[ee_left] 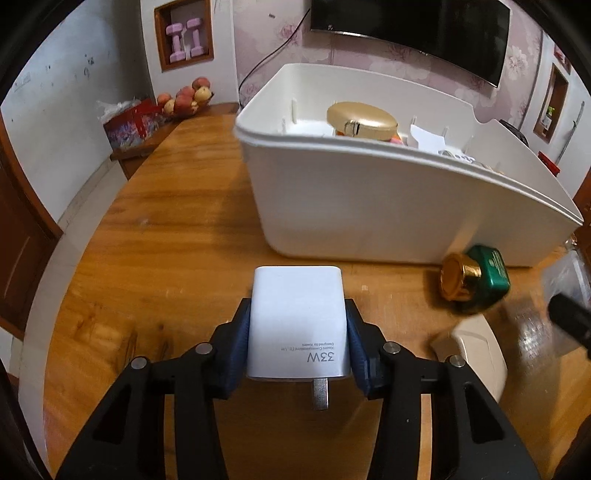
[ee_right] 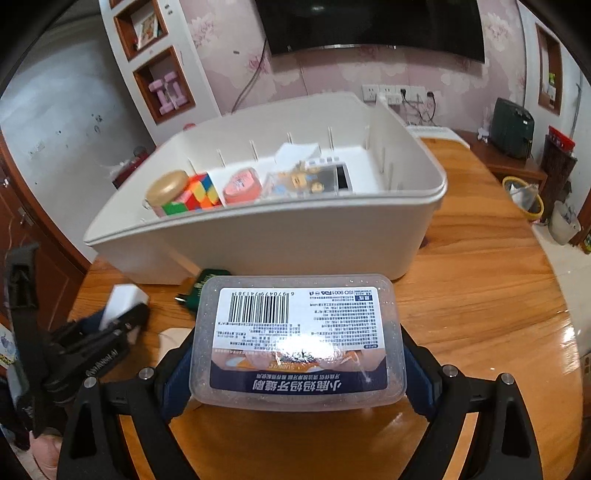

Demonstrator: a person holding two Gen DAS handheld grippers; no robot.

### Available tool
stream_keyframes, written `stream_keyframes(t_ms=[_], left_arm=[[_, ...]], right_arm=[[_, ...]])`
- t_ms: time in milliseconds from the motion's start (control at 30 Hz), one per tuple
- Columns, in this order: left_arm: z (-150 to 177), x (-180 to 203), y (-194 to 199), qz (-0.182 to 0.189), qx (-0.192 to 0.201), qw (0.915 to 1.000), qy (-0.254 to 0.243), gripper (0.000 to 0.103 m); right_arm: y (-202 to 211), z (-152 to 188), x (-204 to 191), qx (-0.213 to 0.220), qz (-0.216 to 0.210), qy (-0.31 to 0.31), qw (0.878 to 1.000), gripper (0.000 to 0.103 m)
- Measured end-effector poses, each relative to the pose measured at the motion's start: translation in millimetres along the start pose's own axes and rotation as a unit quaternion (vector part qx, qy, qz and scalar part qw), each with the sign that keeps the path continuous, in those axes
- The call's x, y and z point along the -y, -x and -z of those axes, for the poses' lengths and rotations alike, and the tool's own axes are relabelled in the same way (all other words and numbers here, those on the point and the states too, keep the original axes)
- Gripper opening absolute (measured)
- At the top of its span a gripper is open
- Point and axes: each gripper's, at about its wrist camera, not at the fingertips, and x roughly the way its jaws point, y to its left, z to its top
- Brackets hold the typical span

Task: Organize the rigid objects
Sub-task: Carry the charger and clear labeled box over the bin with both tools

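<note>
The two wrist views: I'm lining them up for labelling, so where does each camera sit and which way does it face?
Left wrist: sits on the left gripper, looking forward over the charger it holds toward the white bin; its black fingers show.
Right wrist: sits on the right gripper, looking forward over its clear box toward the bin; the left gripper shows at lower left.
Shared: bin, wooden table, green jar, TV.
</note>
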Motion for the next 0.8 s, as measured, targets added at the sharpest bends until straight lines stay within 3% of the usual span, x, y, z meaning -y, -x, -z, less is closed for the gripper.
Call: stream_keyframes(t_ms=[200,367,567,800], left_arm=[[6.7,-13.0,15.6,0.017,-0.042,0.9987,0.022,0.05],[-11.2,-18.0,45.2,0.026,-0.039,0.9988,0.016,0.05],[-59.4,-8.2,98.8,0.031,0.007,0.9993,-0.023,0.05],[-126.8,8.7,154.3,0.031,0.071,0.9947,-0.068,0.05]], right_arm=[[34.1,-1.9,-13.5,0.02,-0.004,0.015,1.0,0.093],[66.1,-18.6,-32.3,0.037,0.004,0.052,0.998,0.093],[114.4,-56.6,-51.1,0.065,-0.013,0.069,0.995,0.093],[173.7,-131.4,-66.4,0.121,-0.006,0.07,0.99,0.093]])
